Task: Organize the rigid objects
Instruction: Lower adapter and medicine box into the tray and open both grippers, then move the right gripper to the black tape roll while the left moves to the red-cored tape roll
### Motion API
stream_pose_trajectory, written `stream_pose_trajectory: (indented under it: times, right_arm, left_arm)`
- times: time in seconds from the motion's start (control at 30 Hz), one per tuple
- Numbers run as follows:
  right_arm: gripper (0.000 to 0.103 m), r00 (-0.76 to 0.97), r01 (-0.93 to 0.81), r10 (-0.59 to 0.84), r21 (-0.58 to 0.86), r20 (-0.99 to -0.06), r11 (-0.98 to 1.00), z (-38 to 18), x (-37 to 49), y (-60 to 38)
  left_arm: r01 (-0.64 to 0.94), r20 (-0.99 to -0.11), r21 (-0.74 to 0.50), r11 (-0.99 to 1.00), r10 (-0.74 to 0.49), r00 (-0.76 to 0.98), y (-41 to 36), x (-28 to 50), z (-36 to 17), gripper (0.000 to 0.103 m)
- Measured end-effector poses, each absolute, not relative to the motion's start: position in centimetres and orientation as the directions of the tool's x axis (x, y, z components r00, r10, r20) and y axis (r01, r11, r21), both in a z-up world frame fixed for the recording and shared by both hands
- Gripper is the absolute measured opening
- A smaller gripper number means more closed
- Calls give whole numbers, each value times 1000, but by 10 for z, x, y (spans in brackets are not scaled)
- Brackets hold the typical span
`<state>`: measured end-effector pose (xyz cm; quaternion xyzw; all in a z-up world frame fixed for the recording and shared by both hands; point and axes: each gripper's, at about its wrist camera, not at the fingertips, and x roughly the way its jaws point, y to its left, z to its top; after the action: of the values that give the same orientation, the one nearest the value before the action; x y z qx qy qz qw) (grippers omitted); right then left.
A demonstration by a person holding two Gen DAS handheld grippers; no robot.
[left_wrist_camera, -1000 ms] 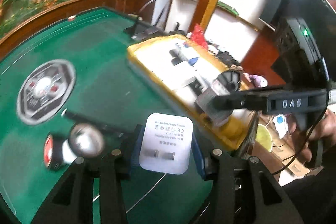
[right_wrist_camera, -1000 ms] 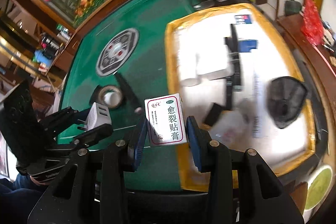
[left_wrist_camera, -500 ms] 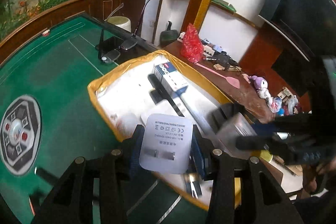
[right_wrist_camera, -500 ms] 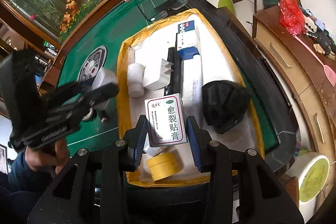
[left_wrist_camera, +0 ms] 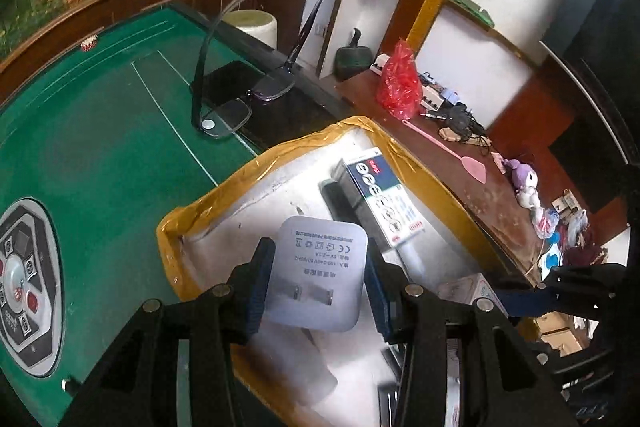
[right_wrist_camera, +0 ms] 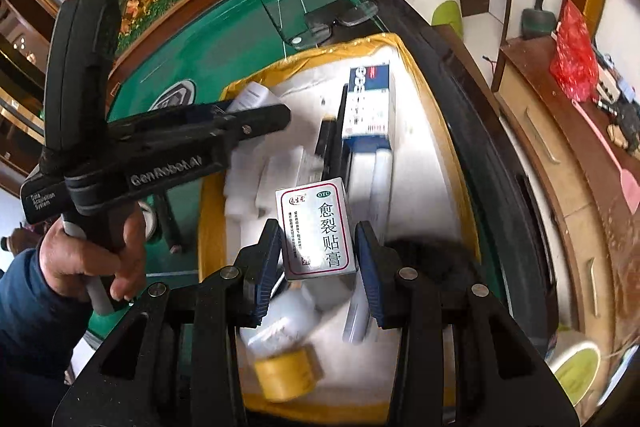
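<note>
A green felt worktop (left_wrist_camera: 100, 147) is carrying a yellow-taped foam tray (left_wrist_camera: 320, 141) at its right edge; the left gripper (left_wrist_camera: 316, 277) jaws are pinching a white charger (left_wrist_camera: 316, 275), the right gripper (right_wrist_camera: 316, 253) jaws a medicine box (right_wrist_camera: 316, 227).

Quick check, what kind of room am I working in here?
Likely a home or small-shop game room: a green mahjong table with a center console, a cluttered wooden counter, and wall shelves.

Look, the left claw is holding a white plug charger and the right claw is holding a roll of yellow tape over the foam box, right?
Not quite. The right claw holds a small white medicine box with a red border, as the right wrist view shows; the yellow tape roll lies in the white foam box with yellow-taped rim. The left claw does hold the white plug charger.
</note>
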<state>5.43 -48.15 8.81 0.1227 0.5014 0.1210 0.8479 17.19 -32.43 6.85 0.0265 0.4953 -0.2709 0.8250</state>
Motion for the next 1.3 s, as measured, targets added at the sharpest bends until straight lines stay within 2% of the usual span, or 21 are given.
stream_pose_trajectory:
  times: [0.53,0.6,0.67,0.77,0.93,1.3]
  right_arm:
    - [38,431,-64,282,283,-857,957,72,94,-490]
    - [39,432,-62,283,285,-856,956,74,93,-491]
    - [39,440,-60,270,272,-856,960,76,91,-491]
    - [41,458,-52,257,262,-851,964,82,86,-491]
    - [43,503,-24,220,241,-836,970,97,71,-492]
    - [43,506,-44,305,329,-807,943,108,48,-459]
  left_arm:
    - [439,-858,-209,874,-380,347,-336,184,51,45]
    - [438,-859,-217,872,-384,339,-335,185,51,49]
    - [429,-850,-225,875,-392,352,-332,185,55,58]
    - [424,-837,-247,871,-412,361,-328,183,63,63]
    - [447,-822,-218,867,-411,395,-325,170,80,63]
    - [408,-792,-265,873,-439,424,-273,128,97,63]
